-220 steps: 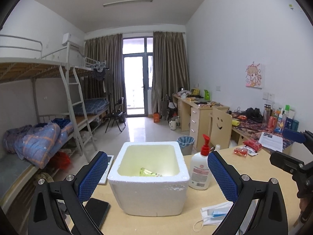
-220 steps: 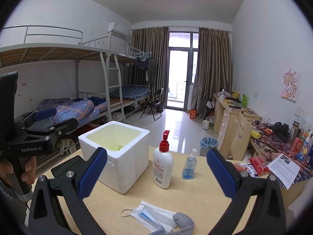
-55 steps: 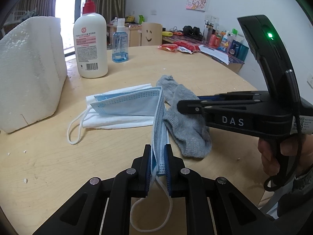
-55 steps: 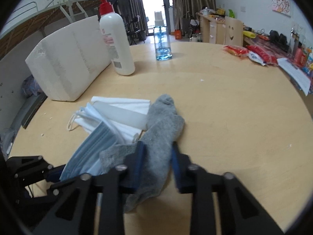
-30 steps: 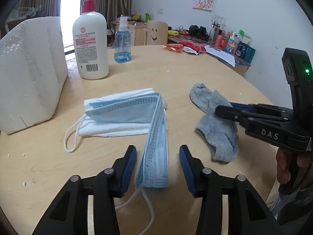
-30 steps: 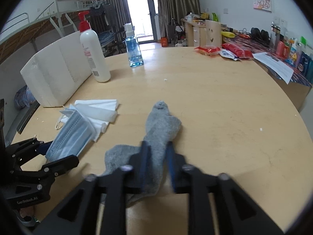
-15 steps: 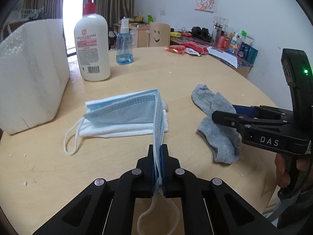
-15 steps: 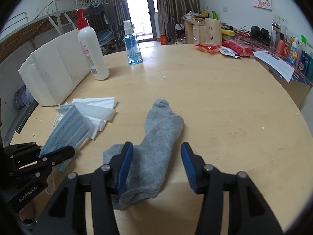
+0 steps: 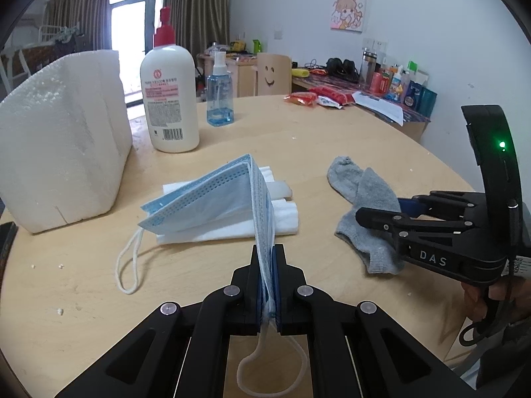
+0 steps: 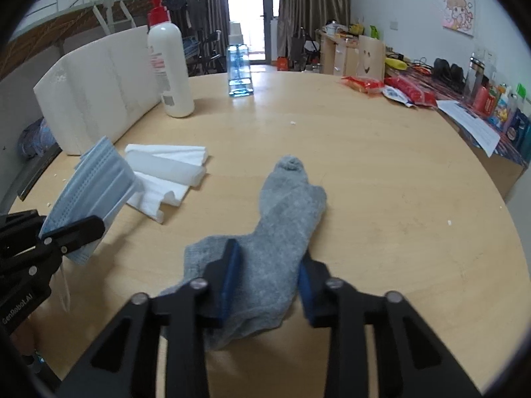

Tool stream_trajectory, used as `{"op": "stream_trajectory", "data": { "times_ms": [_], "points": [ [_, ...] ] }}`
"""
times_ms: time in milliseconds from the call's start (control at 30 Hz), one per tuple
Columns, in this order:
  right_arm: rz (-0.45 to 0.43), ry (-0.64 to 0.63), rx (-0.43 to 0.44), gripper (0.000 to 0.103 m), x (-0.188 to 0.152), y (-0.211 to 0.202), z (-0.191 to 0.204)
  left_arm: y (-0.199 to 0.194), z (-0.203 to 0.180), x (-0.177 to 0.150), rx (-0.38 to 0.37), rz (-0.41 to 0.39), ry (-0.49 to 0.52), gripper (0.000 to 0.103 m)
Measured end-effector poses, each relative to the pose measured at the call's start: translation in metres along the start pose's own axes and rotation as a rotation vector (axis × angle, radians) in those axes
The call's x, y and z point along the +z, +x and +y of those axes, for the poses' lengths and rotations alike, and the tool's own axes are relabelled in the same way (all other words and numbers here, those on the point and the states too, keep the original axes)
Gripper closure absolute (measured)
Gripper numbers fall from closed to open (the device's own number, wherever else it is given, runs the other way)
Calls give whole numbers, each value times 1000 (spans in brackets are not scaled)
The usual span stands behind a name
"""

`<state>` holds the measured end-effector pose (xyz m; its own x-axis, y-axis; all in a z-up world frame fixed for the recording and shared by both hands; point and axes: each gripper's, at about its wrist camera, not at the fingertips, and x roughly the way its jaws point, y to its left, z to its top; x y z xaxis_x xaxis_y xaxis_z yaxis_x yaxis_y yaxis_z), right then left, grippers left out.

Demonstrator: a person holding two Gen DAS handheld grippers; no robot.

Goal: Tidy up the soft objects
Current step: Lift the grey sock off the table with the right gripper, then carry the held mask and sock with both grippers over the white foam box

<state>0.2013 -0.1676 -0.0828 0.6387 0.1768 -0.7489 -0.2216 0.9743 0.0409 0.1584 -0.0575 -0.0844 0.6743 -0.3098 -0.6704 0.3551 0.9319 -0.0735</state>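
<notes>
- Holding the blue mask [image 9: 212, 199] by its near edge, your left gripper [image 9: 266, 285] is clenched on it; the folded pleats stand up between the pads and one ear loop [image 9: 268, 368] hangs free below the jaws.
- Your right gripper [image 10: 265, 275] has just been closing around the grey sock [image 10: 282, 212]. Its jaws stand on both sides of the cuff end, but I see the cloth still wide and not squeezed, so I judge it is not gripped yet.
- On the round table [image 10: 381, 165], seen from the right wrist, the sock lies at the middle with its toe pointing to 12 o'clock. The mask is at about 9 o'clock from it, above the white folded sheets [image 10: 166, 172], and the foam box [image 10: 96, 89] is at about 10 o'clock, well apart.
- Both things are very light and limp (they will fold and swing when lifted), so nothing can break.
- The mask is thin and a little slippery; I think the grip across all layers at the edge is good, but the loose loop may catch on something.
- For the sock, take a thick bunch near the cuff, where the knit is doubled. A pinch on one layer only could slide off.
</notes>
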Motion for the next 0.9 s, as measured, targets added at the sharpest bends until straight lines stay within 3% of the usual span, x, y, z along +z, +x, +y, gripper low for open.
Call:
{"op": "stream_trajectory", "data": {
  "times_ms": [567,900],
  "points": [
    [-127,-37,67,96,6,-33,11,-39,11,4,43,-111,-5,98],
    [-172,-45,70,97,6,-49,13,-68,8,7,68,-186,8,98]
  ]
}}
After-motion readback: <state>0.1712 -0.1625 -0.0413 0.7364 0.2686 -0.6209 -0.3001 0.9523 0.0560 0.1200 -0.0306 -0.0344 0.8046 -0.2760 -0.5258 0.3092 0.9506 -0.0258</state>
